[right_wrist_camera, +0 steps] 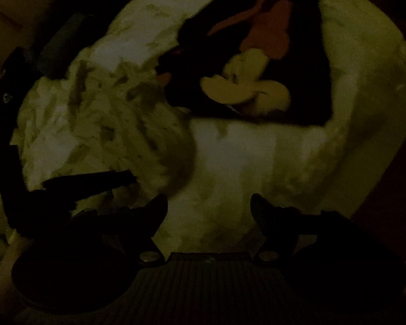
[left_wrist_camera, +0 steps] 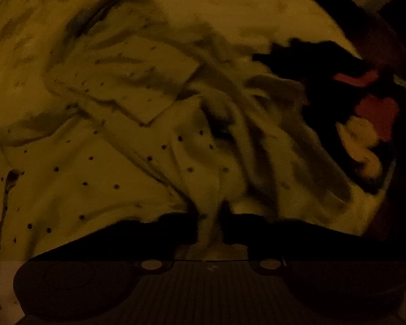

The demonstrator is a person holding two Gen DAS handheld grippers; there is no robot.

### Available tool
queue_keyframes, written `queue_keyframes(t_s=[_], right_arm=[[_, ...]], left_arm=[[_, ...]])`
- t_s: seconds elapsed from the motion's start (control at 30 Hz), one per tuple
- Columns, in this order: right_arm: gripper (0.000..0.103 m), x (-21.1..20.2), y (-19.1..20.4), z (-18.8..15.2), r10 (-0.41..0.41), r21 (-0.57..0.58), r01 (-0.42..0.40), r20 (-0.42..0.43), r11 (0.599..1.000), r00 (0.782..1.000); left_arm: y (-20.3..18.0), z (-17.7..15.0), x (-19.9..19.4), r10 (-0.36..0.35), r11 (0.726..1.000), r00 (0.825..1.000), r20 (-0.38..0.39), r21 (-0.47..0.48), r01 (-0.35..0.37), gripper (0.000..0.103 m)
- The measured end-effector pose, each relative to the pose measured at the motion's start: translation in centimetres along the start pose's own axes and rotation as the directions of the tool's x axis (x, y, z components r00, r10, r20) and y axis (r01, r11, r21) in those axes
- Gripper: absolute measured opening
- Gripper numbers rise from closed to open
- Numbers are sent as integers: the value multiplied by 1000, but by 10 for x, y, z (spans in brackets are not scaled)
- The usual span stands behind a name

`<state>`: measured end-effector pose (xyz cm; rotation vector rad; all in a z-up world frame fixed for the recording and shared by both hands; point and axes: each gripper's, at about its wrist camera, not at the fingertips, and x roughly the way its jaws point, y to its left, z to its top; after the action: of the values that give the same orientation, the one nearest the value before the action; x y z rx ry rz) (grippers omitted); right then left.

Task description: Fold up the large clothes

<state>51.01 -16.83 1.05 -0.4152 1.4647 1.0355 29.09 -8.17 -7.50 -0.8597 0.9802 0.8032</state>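
Folding barely begun: dotted pale garment (left_wrist_camera: 116, 140) lies crumpled; left gripper (left_wrist_camera: 209, 230) pinches one fold; right gripper (right_wrist_camera: 208, 205) spread, empty; dark printed garment (right_wrist_camera: 257, 62) unfolded beyond.

Both grippers are being seen as black silhouettes: left gripper (left_wrist_camera: 210, 227), right gripper (right_wrist_camera: 209, 205). Ribbed dark base plates and pale round screws are being shown at finger roots.
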Motion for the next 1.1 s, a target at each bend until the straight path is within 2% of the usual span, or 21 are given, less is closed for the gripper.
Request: queue_keyframes(t_s=[0.1,0.17,0.23,0.3,0.33,0.4,0.47,0.5,0.53,0.57,0.63,0.77,0.83,0.87,0.9,1.0,1.1], right_arm=[[72,-2,-18,3,-29,58,28,20,998,999],[72,-5,-32,10,-44,126,38,45,991,998],[72,-7,-43,17,-46,189,32,68,981,997],[72,-6,-53,24,-23,248,4,75,969,997],[72,-3,-56,26,1,269,-21,72,963,997],[72,3,-56,28,43,275,-60,64,960,997],[72,9,-48,27,66,230,-81,70,970,995],[71,14,-44,27,75,201,-86,65,976,995],[71,22,-39,26,97,186,-104,47,977,994],[69,27,-37,25,126,188,-131,38,973,991],[66,41,-31,24,199,205,-201,29,958,980],[60,67,-23,24,188,181,-186,3,966,982],[48,76,-23,22,192,187,-190,7,964,981],[30,78,-23,21,199,184,-198,16,963,980],[17,78,-24,21,194,180,-194,17,964,981],[13,71,-29,21,172,180,-177,44,968,984],[9,62,-39,22,179,210,-188,58,960,982]], left_arm=[[-21,-17,-38,-26,995,998,61,94,20,54],[-44,-35,-63,-73,976,995,68,212,58,55],[-67,-60,-82,-138,937,990,35,329,119,55],[-83,-82,-82,-157,912,986,-52,375,166,56],[-86,-89,-77,-149,912,986,-74,375,166,55],[-82,-94,-68,-114,934,990,-87,331,136,60],[-67,-84,-62,-94,968,988,-126,220,120,85],[-59,-77,-63,-101,977,987,-125,176,122,90],[-49,-69,-68,-110,981,988,-105,150,125,103],[-43,-59,-73,-97,983,993,-63,150,105,103],[-34,-38,-85,-10,985,999,41,171,3,103],[0,8,-88,103,987,987,120,108,-116,103],[10,35,-80,143,986,978,153,68,-155,103],[11,47,-74,154,982,972,175,81,-170,103],[9,57,-67,168,974,967,192,116,-193,103],[-15,77,-29,187,916,960,207,317,-247,103],[-46,83,9,177,832,964,197,493,-254,103]])
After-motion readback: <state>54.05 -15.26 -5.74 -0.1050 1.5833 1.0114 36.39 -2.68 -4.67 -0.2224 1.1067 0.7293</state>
